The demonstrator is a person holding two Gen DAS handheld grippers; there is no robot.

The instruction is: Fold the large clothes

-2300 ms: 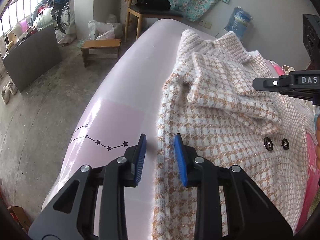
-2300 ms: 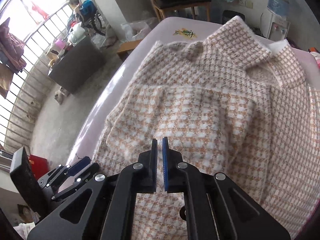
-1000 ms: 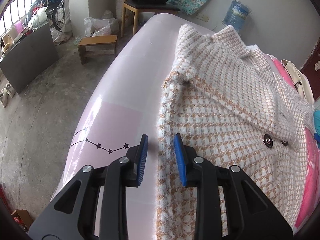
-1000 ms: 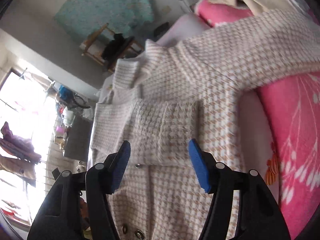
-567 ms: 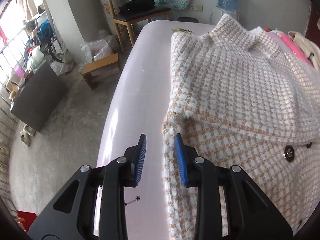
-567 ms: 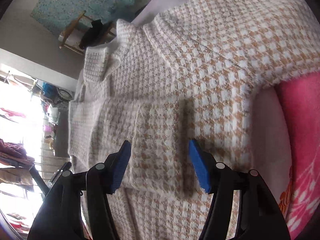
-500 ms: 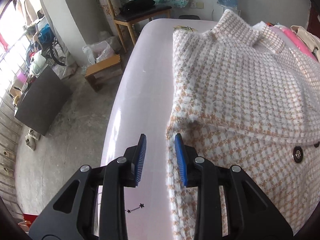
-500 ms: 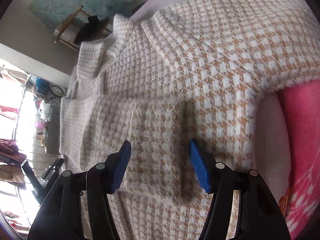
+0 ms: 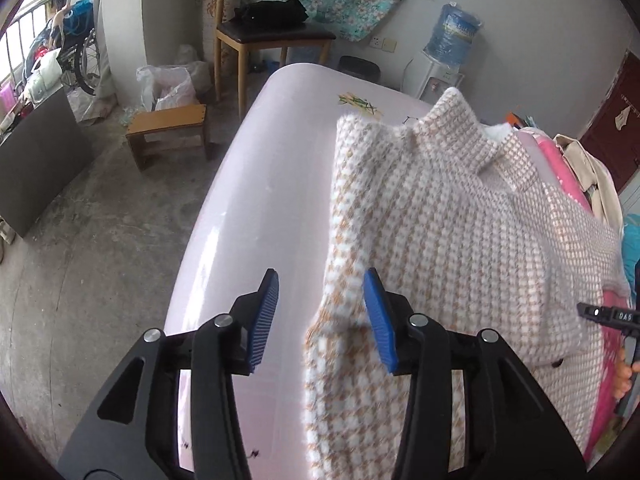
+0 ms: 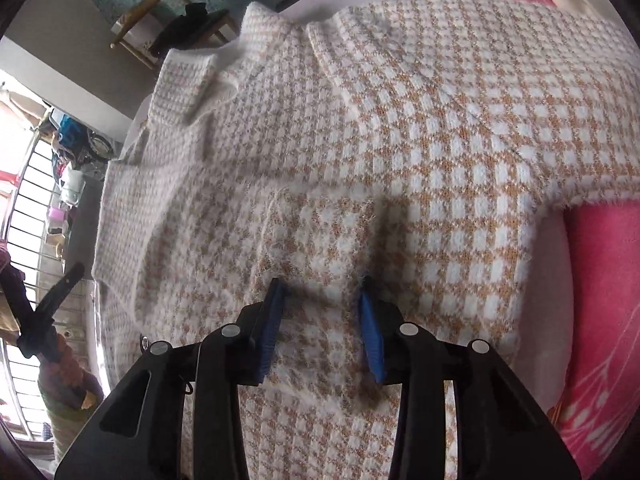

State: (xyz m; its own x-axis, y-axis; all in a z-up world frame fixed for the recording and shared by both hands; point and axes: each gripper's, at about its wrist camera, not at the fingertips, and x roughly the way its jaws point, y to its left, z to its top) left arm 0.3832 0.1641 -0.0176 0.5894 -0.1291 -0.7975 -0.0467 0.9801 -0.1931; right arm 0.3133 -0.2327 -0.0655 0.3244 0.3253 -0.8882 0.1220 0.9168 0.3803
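Coat (image 9: 460, 240) lies lengthwise along bed (image 9: 256, 184), collar far; both hand-held grippers (image 9: 320, 316) (image 10: 322, 324) spread, grasping nothing.

Legible text is limited to one item: white letters "DAS", cut off by the frame edge, on the black body of the right gripper (image 9: 608, 314) in the left wrist view. The water bottle (image 9: 454, 36) label is unreadable.

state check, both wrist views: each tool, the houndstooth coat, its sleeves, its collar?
left tool: open, straddling the coat's side edge
right tool: open, tips pressed into the fabric
houndstooth coat: lying on the bed, partly folded
sleeve: folded across the body
collar: standing up
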